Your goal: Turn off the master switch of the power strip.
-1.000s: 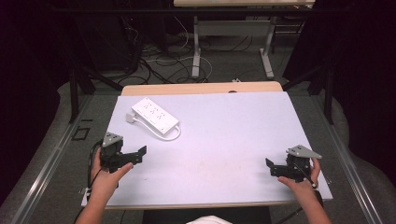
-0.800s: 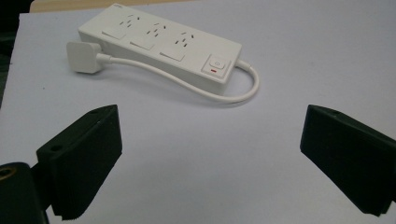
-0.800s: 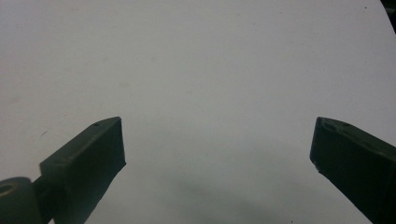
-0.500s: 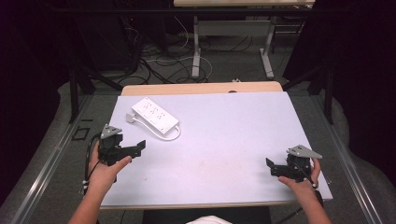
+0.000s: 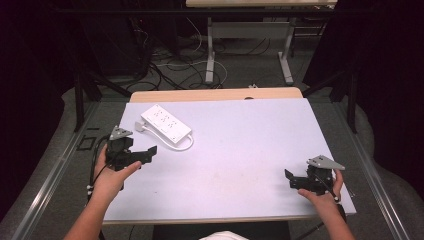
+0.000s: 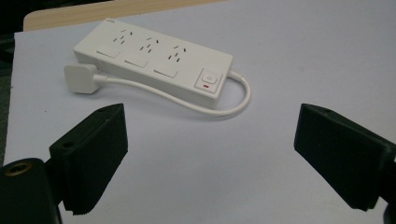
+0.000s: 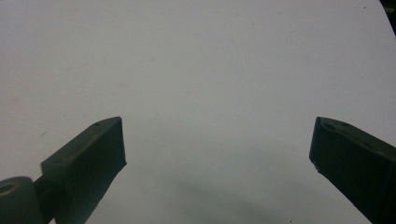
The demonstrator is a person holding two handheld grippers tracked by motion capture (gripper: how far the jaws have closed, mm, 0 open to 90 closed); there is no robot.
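I hold my left tongs (image 5: 145, 152) low over the left side of the counter (image 5: 240, 150), my left hand (image 5: 112, 175) wrapped round the grip from the near edge and the forearm slanting in from the near left; the jaws stand wide apart with nothing between them and point toward the white power strip (image 5: 166, 123). The strip lies flat on the far left part of the counter, just beyond those tongs and apart from them, its short white cord (image 6: 187, 100) looping round the near side to the plug (image 6: 80, 77), which rests beside the strip's end. My right tongs (image 5: 295, 181) sit near the near right corner, my right hand (image 5: 325, 192) behind them, jaws likewise wide apart over bare counter. The counter has a pale, smooth top with a strip of wood showing along its far edge. Beyond it the room is dark, with cables (image 5: 165, 70) strewn on the floor and the legs of another table (image 5: 247, 45).
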